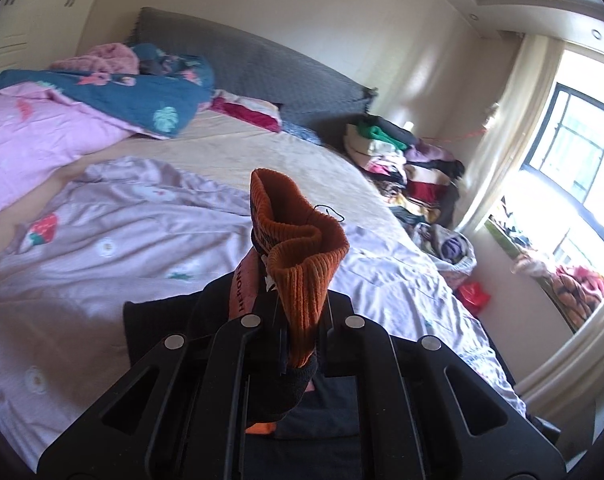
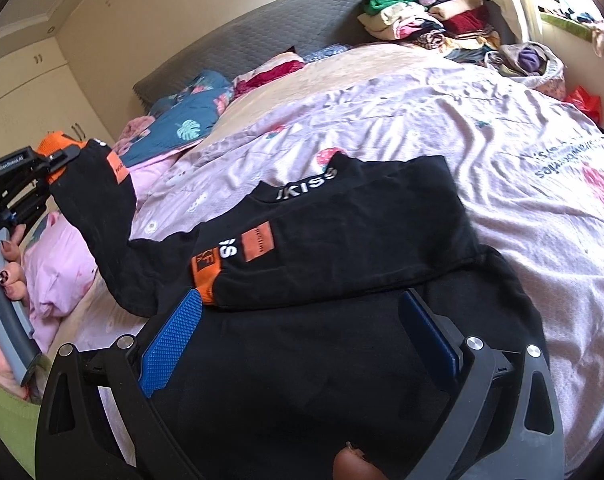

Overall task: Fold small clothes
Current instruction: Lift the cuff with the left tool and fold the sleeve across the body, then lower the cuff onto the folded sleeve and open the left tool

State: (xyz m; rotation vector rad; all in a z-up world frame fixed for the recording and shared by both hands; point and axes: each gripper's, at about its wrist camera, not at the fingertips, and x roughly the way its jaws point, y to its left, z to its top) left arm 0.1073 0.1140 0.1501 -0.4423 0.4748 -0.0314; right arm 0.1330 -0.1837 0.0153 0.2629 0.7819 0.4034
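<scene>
A small black sweatshirt point(image 2: 341, 240) with orange cuffs and white lettering lies on the lilac bedsheet point(image 2: 441, 120), its right sleeve folded across the chest. My left gripper point(image 1: 298, 320) is shut on the orange ribbed cuff point(image 1: 302, 248) of the other sleeve and holds it up off the bed. In the right wrist view that gripper point(image 2: 56, 160) shows at the far left with the sleeve point(image 2: 98, 216) stretched upward. My right gripper point(image 2: 302, 332) is open, its blue pads point(image 2: 174, 336) straddling the shirt's lower body just above the cloth.
Pink and teal bedding point(image 1: 102, 96) is heaped at the headboard point(image 1: 262, 64). A pile of folded clothes point(image 2: 425, 20) sits beside the bed near the window point(image 1: 573, 152). A red bag point(image 1: 473, 296) lies on the floor by the bed.
</scene>
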